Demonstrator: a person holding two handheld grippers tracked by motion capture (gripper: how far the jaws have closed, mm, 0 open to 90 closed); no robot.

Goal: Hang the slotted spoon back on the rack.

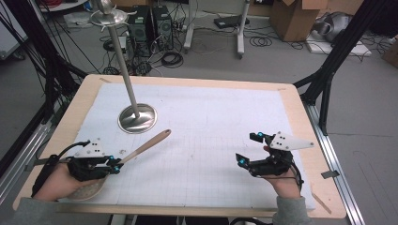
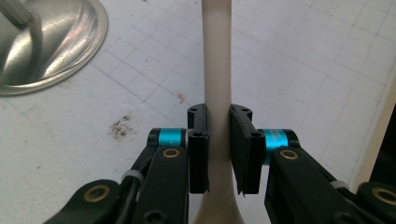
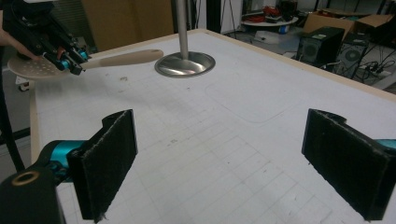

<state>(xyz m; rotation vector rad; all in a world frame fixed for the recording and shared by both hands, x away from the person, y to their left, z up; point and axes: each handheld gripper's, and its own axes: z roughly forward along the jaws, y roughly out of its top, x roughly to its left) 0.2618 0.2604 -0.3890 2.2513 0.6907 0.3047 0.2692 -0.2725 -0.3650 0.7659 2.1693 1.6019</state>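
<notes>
Left gripper (image 2: 218, 154) at lower left of the high view, jaws clamped on the narrow neck of a wooden spoon (image 1: 141, 151). Handle pale and smooth, pointing up-right toward the frame's middle, raised off the white mat (image 1: 211, 122); round perforated head (image 3: 29, 68) behind the gripper, over the table's near edge. Right gripper (image 3: 233, 163) at lower right, jaws wide apart, holding nothing. Metal stand (image 1: 136, 117) in upper left, on the mat.

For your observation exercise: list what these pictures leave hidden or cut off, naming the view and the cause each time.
- Spoon bowl: high view, mostly covered by the left gripper and hand; left gripper view, cut off at the bottom edge.
- Stand top: high view, cropped by the top edge; right gripper view likewise.
- Right gripper: right gripper view, jaw tips cut off below.
</notes>
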